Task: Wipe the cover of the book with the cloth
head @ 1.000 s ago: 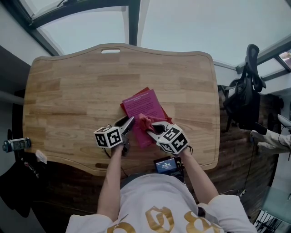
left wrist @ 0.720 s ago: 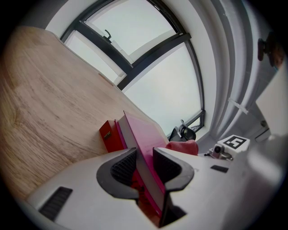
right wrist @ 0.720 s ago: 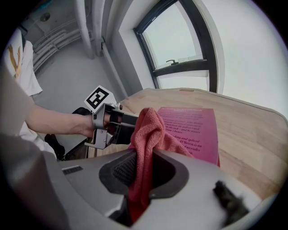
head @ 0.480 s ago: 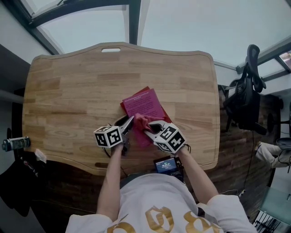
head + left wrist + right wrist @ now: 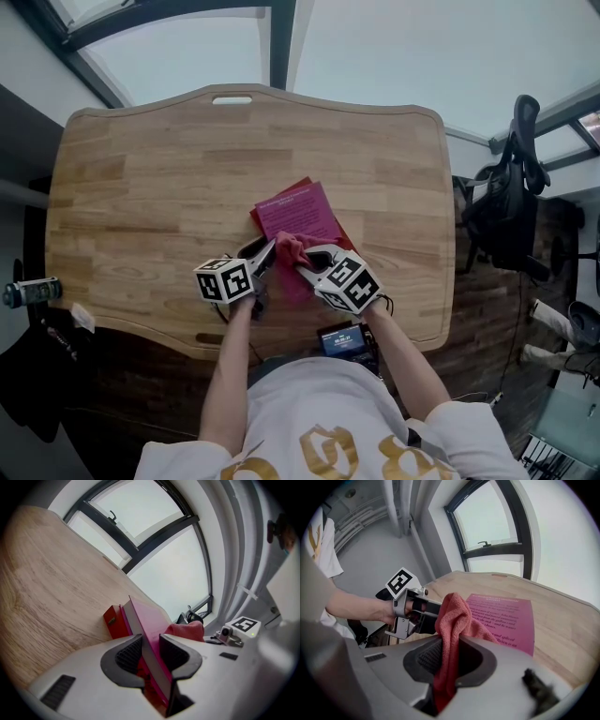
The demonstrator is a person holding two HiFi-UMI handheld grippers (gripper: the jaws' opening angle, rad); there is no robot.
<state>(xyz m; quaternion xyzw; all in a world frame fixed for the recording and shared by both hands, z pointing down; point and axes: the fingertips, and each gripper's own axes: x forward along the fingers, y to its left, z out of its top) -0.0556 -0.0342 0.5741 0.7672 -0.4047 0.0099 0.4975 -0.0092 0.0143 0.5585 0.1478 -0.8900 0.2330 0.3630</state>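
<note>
**Head view: cloth on the near end of the cover, book clamped at its corner**

The magenta book (image 5: 302, 214) lies near the middle of the table (image 5: 141, 187), a little toward 5 o'clock, on top of a red volume (image 5: 112, 621) whose edge shows along its 9 o'clock side. The left hand-held gripper (image 5: 270, 250) pinches the book at its 7 o'clock corner; the left gripper view shows the page block and cover between the ribbed pads. The right hand-held gripper (image 5: 303, 266) is pinching the red cloth (image 5: 289, 247), which bunches out of the jaws and rests on the cover's 6 o'clock end.

The step in hand looks like the wipe itself. To do it well, the cloth should probably be pressed flat and swept toward 12 o'clock in overlapping passes, while the left grip holds the book against sliding. Most of the cover, from the middle to 12 o'clock, lies bare and unobstructed.

The left jaw sits on the 7 o'clock corner, so that patch cannot be reached without regripping. The two tools are close together and could knock.

A small screen device (image 5: 341, 339) sits at 6 o'clock by the table edge, an office chair (image 5: 511, 178) at 3 o'clock, and a can (image 5: 28, 292) off the table at 8 o'clock; none is in the way.
</note>
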